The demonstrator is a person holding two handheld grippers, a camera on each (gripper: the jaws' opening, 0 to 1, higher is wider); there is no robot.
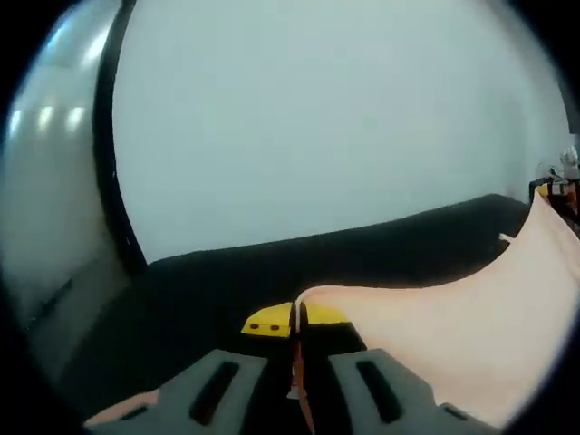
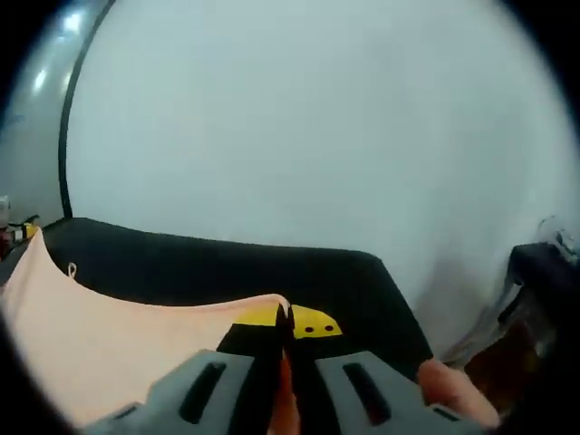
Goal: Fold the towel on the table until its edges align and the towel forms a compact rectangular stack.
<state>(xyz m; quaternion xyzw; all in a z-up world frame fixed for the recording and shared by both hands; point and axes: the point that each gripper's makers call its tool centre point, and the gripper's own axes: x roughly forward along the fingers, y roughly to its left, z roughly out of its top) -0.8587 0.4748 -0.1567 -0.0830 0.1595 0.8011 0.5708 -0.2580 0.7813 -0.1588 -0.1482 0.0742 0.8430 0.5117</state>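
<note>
A pale peach towel [image 1: 453, 331] hangs stretched above the black table [image 1: 227, 272]. My left gripper [image 1: 295, 319] is shut on one of its corners, yellow jaw tips pinching the edge. From there the cloth sweeps right and up to the other gripper [image 1: 555, 192] at the far right. In the right gripper view the same towel [image 2: 100, 340] spreads to the left, and my right gripper [image 2: 285, 319] is shut on its near corner. The left gripper [image 2: 20, 231] holds the far corner at the left edge. A small loop tag [image 2: 71, 269] shows on the towel's top edge.
The black table [image 2: 227, 263] ends at a far edge against a plain white wall [image 1: 317, 118]. A black vertical post [image 1: 109, 136] stands at the left. Dark furniture [image 2: 535, 272] sits right of the table. A fingertip [image 2: 449, 385] shows by the right gripper.
</note>
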